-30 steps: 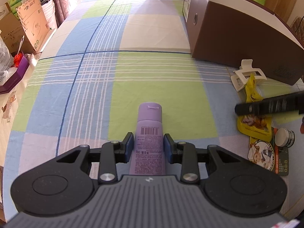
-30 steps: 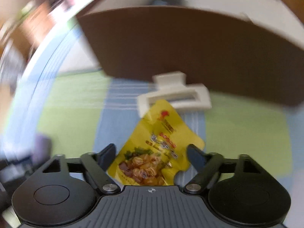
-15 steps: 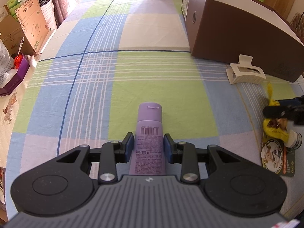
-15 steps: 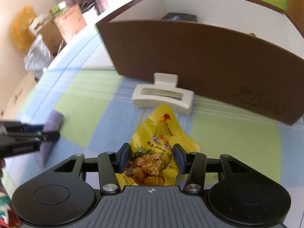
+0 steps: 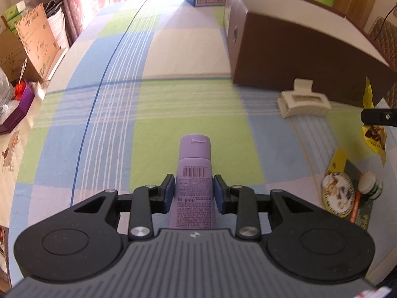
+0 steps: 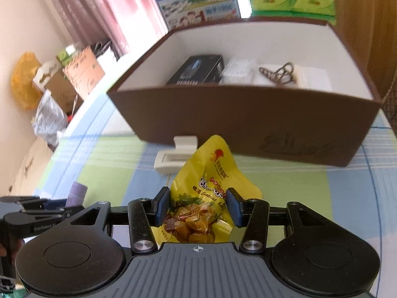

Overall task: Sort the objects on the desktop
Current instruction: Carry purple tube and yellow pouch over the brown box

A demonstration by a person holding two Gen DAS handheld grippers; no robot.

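Observation:
My left gripper (image 5: 193, 190) is shut on a purple tube (image 5: 194, 171) that points forward over the checked cloth. The right gripper (image 6: 197, 206) is shut on a yellow chestnut snack pouch (image 6: 206, 198), held up above the table in front of the brown storage box (image 6: 248, 119). From the left wrist view the pouch (image 5: 374, 136) hangs at the far right from the right gripper (image 5: 379, 117). Inside the box lie a black carton (image 6: 198, 70), white items and a dark hair clip (image 6: 279, 72). In the right wrist view the left gripper (image 6: 37, 213) and tube tip (image 6: 78, 193) show at lower left.
A cream claw hair clip (image 5: 302, 98) lies on the cloth close to the box wall (image 5: 297, 57). At the right edge are a round picture tin (image 5: 338, 193), a small jar (image 5: 371, 185) and an orange pen (image 5: 356, 203). Cardboard boxes (image 5: 32, 47) stand off the table's left side.
The right gripper closed on the yellow pouch and lifted it off the table, toward the brown box, whose inside now shows. The left gripper kept holding the purple tube almost still.

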